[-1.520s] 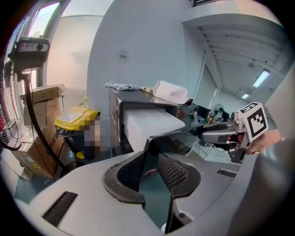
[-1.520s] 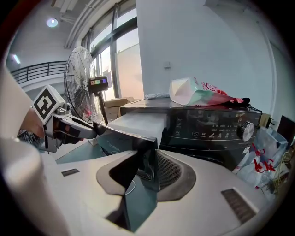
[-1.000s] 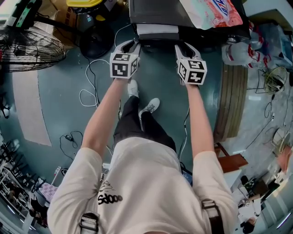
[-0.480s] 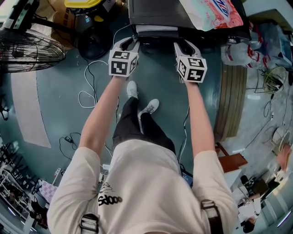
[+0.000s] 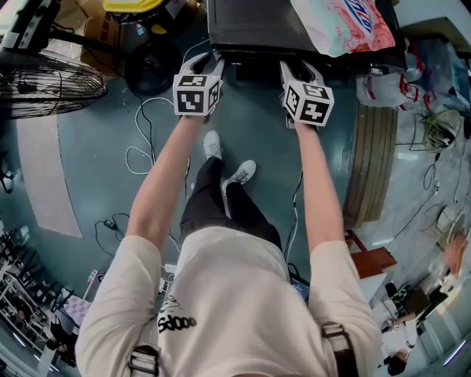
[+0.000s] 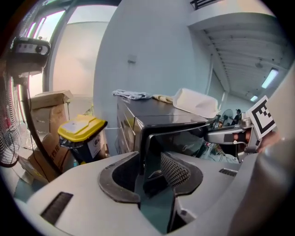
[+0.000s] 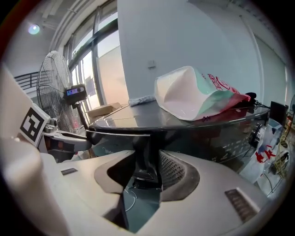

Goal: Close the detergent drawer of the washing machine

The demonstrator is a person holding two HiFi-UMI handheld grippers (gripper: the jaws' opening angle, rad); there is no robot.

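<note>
Letting go of the detergent drawer (image 5: 250,63), seemingly shut, with left tongs (image 5: 207,65) and right tongs (image 5: 299,70) just spreading, released, around its front edge; next, backing straight off the washing machine (image 5: 250,26)

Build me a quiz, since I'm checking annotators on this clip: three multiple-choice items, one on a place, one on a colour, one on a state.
1. Where is the detergent bag relative to the washing machine? A on top; B underneath; C inside.
2. The lid of the bin is: A blue; B yellow; C red.
3. The jaws of the left gripper stand: A pressed together; B out of view; C apart.
Key: A, it rests on the dark top; B, the left gripper view shows yellow; C, they have just been opening, with the pads clear of the machine's front edge between them.
</note>
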